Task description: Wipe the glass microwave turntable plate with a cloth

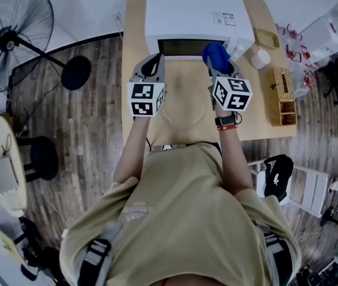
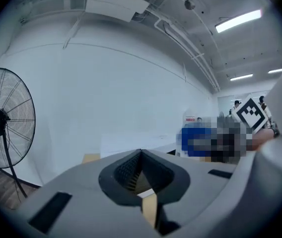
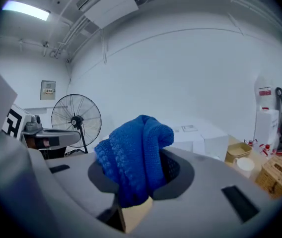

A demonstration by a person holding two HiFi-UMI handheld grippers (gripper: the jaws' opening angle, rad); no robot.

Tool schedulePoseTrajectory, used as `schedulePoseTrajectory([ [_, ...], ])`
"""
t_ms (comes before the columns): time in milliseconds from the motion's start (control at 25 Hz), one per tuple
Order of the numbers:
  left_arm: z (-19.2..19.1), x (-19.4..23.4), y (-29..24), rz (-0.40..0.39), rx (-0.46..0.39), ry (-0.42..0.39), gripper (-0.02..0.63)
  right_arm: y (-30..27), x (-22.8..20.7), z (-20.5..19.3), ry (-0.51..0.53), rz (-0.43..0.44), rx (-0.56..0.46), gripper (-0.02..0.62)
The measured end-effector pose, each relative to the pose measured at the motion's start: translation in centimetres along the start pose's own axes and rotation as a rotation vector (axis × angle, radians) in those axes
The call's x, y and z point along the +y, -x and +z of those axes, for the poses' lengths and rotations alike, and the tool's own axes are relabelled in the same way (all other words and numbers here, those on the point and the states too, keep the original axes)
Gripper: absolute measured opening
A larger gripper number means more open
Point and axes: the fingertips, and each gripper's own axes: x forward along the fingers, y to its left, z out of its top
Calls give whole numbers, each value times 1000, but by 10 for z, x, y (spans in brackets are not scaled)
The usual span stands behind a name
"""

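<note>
The clear glass turntable plate (image 1: 184, 113) lies flat on the wooden table (image 1: 134, 34) in front of the white microwave (image 1: 190, 14), its rim faintly visible. Both grippers are held above it, one on each side, pointing at the microwave. My right gripper (image 1: 219, 61) (image 3: 141, 167) is shut on a bunched blue knitted cloth (image 1: 216, 54) (image 3: 133, 155) that sticks up from the jaws. My left gripper (image 1: 155, 62) (image 2: 140, 155) has its jaws meeting at the tips with nothing between them. The plate is hidden in both gripper views.
A wicker box (image 1: 283, 97), a white cup (image 1: 260, 57) and a small tray (image 1: 266, 39) stand on the table's right side. A standing fan (image 1: 8, 40) and a round side table (image 1: 5, 159) are on the floor at left; a chair (image 1: 303, 186) is at right.
</note>
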Motion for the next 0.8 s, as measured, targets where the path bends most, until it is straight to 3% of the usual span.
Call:
schedulePoseTrajectory([
  [280,43,8,7,28,-97,-34,18,2,16,46,10,-10,-107,124],
  [800,38,8,1,13,-94,-31,18,2,21,39,35,-21,-86,121],
])
